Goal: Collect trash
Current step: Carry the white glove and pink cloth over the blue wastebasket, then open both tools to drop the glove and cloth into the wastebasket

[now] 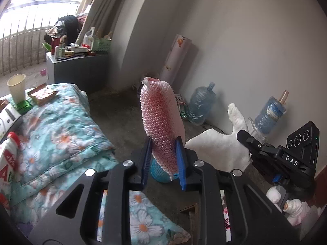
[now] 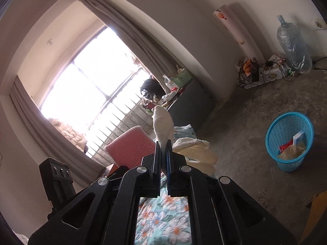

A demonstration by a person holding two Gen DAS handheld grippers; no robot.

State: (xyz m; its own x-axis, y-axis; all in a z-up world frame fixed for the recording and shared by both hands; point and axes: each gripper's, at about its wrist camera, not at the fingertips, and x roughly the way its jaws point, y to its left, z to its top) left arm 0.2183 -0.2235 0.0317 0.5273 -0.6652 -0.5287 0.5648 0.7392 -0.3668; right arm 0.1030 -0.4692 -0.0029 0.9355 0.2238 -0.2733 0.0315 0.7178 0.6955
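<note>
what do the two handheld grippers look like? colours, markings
Left gripper: black angular frame, silver round bolts, blue ribbed finger pads. Right gripper has the same black build; from the left wrist view, it carries a black box with round lenses and a white "DAS" label.

Both tools are matte black. The left gripper (image 1: 163, 161) has blue ribbed fingers (image 1: 181, 163), round silver screws and triangular cut-outs in its arms. The right gripper (image 2: 163, 161) has a black camera block marked "DAS" in white letters.
</note>
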